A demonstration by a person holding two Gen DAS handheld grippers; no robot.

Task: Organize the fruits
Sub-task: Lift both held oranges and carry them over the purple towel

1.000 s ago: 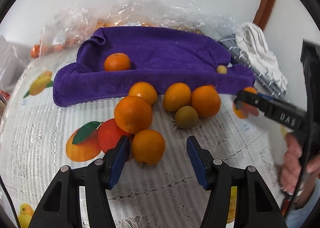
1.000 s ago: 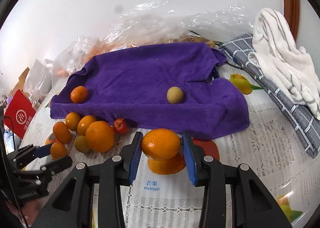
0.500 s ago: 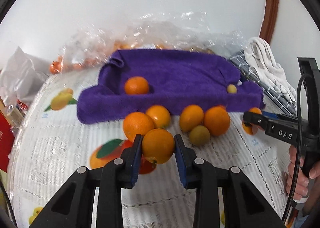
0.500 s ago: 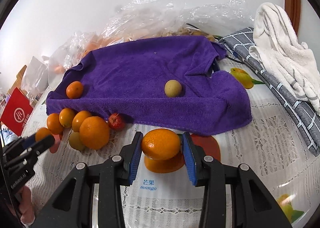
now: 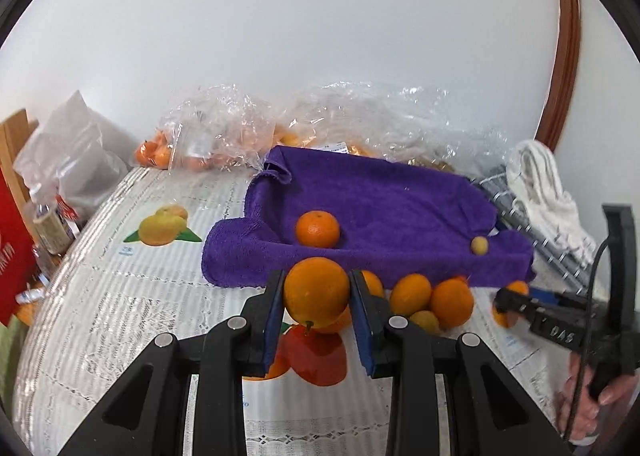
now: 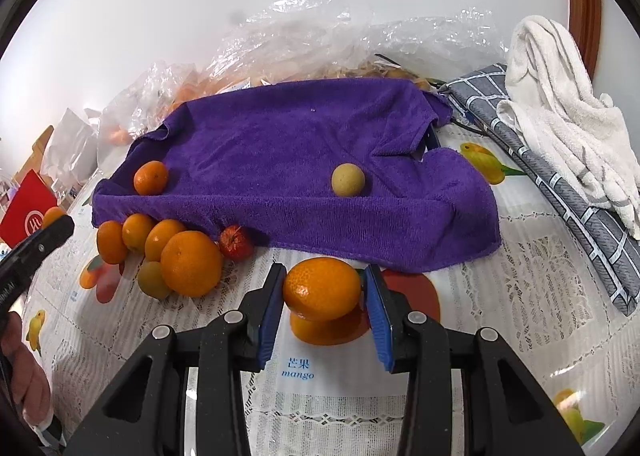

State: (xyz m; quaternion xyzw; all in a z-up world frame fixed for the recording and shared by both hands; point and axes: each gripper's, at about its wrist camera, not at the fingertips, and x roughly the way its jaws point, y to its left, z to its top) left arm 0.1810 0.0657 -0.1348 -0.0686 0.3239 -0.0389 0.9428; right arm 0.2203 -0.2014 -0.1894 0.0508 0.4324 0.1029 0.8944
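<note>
My left gripper [image 5: 316, 296] is shut on an orange [image 5: 316, 292], held above the tablecloth in front of the purple towel [image 5: 380, 208]. On that towel lie a small orange [image 5: 317, 229] and a small yellow-green fruit [image 5: 479, 245]. My right gripper [image 6: 322, 292] is shut on a mandarin [image 6: 322, 290], just before the towel's [image 6: 288, 160] near edge. Several loose oranges [image 6: 188, 262] and a small red fruit [image 6: 236, 242] lie along the towel's left front. The right gripper [image 5: 516, 302] also shows at the right of the left wrist view.
Clear plastic bags [image 5: 240, 136] with more fruit sit behind the towel by the wall. A white cloth [image 6: 560, 116] lies on a grey checked cloth [image 6: 560, 192] at the right. A red box [image 6: 30, 212] stands at the left. A hand [image 5: 588, 396] holds the right gripper's handle.
My left gripper closed on the orange and lifted it off the tablecloth, tilting up toward the towel. The right gripper stayed in place with its mandarin.
</note>
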